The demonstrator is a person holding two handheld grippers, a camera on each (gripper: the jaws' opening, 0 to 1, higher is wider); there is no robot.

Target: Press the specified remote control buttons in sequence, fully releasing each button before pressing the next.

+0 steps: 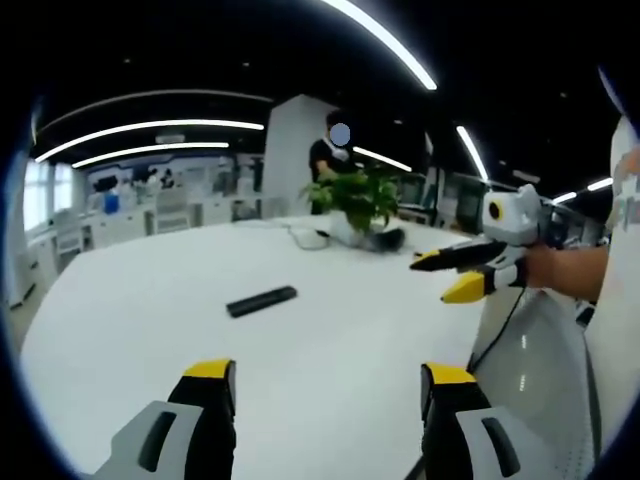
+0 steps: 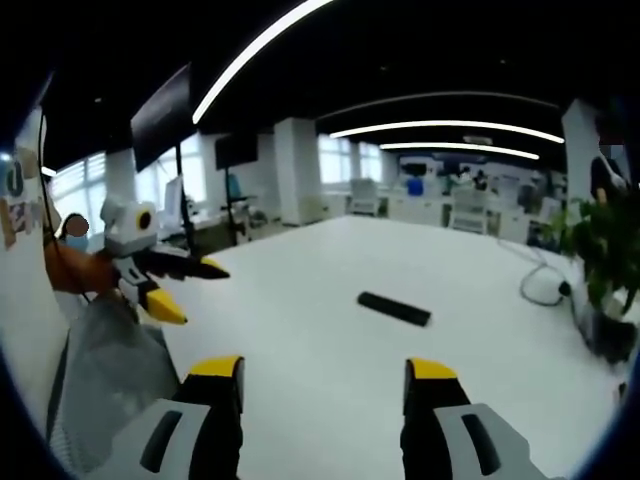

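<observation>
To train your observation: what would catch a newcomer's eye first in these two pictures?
A dark remote control lies alone on the bare middle of the big white table, far from both grippers. In the left gripper view, the right gripper hangs open over the table's edge. A leafy potted plant stands at the far side.

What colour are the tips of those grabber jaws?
Yellow, over black jaws and grey bodies. The left gripper in the left gripper view shows it best; the right gripper matches.

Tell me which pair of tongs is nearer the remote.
I can't rank them: the remote lies apart from both open pairs, the left tongs and the right tongs, untouched on the white table.
</observation>
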